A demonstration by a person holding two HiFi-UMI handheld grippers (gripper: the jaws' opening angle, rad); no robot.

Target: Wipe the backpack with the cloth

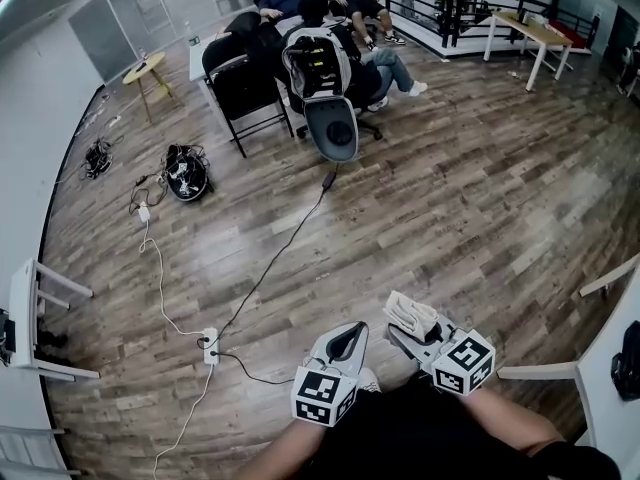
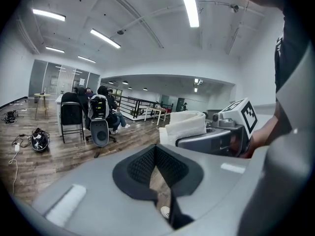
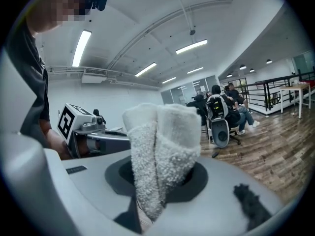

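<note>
A grey and black backpack (image 1: 316, 63) hangs on the back of an office chair far across the room, small in the left gripper view (image 2: 98, 107) and the right gripper view (image 3: 216, 108). My right gripper (image 1: 402, 330) is shut on a folded white terry cloth (image 1: 411, 313), which stands up between the jaws (image 3: 162, 146). My left gripper (image 1: 346, 338) is held beside it, shut with nothing in it (image 2: 156, 149). Both grippers are close to my body, well away from the backpack. The cloth (image 2: 187, 124) also shows in the left gripper view.
People sit around the backpack's chair, beside a black folding chair (image 1: 240, 88). On the wooden floor lie a power strip (image 1: 210, 346) with cables and a black bundle (image 1: 187, 173). A white table (image 1: 612, 368) stands at my right; a light wooden table (image 1: 530, 30) at the far right.
</note>
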